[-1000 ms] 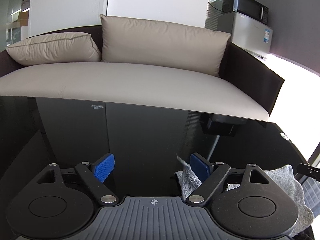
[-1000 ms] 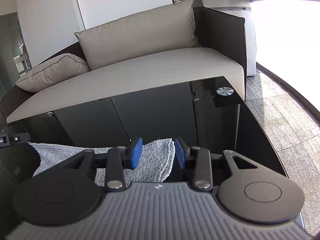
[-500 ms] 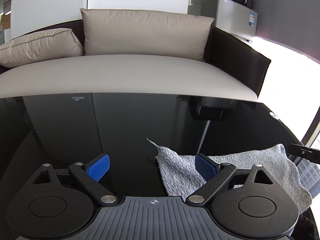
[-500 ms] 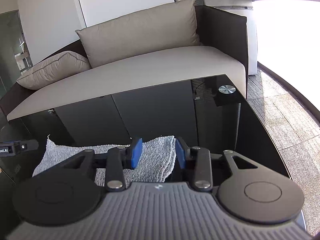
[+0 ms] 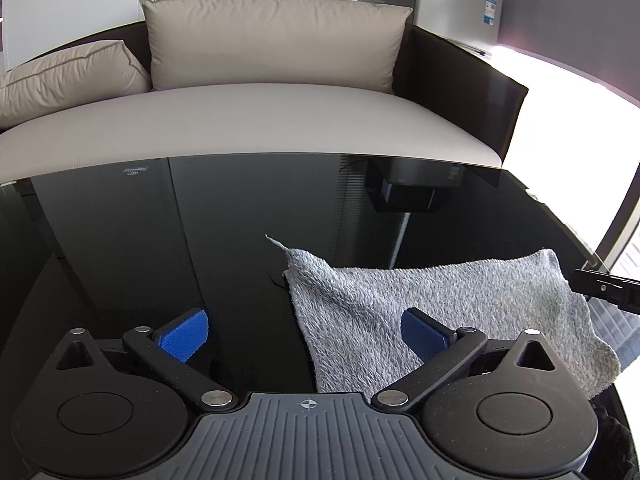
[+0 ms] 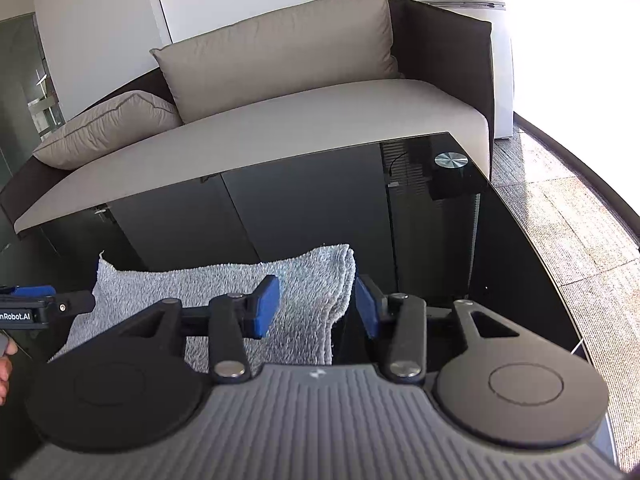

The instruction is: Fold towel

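**K:** Left wrist view: grey terry towel [image 5: 440,304] lies on the black glass table [image 5: 160,240], toward its near right part. Left gripper [image 5: 304,330] is spread wide, nothing between the blue pads. Right pad sits over the towel's near-left part, left pad over bare glass.

**M:** Folded or not?

**K:** Looks doubled. Right wrist view shows a rounded, thick edge on the towel [image 6: 224,280] at its right side, like a fold line, with a layer underneath. Left far corner sticks up in a small peak, and the outline is skewed, not a clean rectangle. So at least one fold seems in. Can't tell from these whether another fold is wanted or whether this is the final state needing only a tidy.

**M:** Right gripper?

**K:** Right gripper [image 6: 316,306] also parted, about half its span, holding nothing. The towel's folded right edge lies between the two pads, below them. Contact with the cloth I can't tell.

**M:** Each tool visible to the other?

**K:** Yes, each shows at the edge of the other's view. A bit of the person's hand [image 6: 5,364] is at the left border of the right view.

**M:** Surface and room?

**K:** Table is glossy and reflective, with a metal disc fitting [image 6: 451,159] at its far right corner. Beige sofa [image 5: 240,120] with cushions beyond the far edge. Silver fridge [image 5: 456,4] behind it, bright window right, carpet tiles [image 6: 568,208] on the floor.
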### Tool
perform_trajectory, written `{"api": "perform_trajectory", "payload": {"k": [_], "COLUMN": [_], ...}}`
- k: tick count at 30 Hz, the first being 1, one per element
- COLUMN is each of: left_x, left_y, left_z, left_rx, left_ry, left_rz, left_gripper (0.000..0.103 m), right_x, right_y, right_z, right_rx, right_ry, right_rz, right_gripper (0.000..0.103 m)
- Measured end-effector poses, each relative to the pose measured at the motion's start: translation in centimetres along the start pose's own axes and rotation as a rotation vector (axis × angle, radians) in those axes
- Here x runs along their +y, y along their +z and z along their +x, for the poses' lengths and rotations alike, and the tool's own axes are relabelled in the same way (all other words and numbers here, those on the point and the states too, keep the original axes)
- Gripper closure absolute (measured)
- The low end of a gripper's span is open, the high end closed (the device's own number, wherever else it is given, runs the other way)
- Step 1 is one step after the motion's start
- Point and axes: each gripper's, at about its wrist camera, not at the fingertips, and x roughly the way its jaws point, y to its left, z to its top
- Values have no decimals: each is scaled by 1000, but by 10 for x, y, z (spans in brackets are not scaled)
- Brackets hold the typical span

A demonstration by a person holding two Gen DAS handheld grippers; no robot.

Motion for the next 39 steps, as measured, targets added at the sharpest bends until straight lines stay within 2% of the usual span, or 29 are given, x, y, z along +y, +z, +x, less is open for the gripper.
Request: {"api": "perform_trajectory", "payload": {"k": [4,13,23,39], "left_x": [0,-13,-12,-7], "left_y": [-9,-25,-36,-38], "left_z": [-10,-31,-40,-44], "left_rx": [10,12,24,29], "left_ry": [-27,-49,-54,-60], "left_rz": [-2,41,19,17], "left_gripper": [1,1,1,1], "right_x": [-1,-3,-2,-5], "right_y": [-5,-19,-35,-48], "right_z": [-11,-36,-57,-69], "right_rx": [-1,7,30,62], "right_ry": [-4,-18,10,-6], "right_rz": [15,86,157,267], "right_gripper": [50,44,44,47]}}
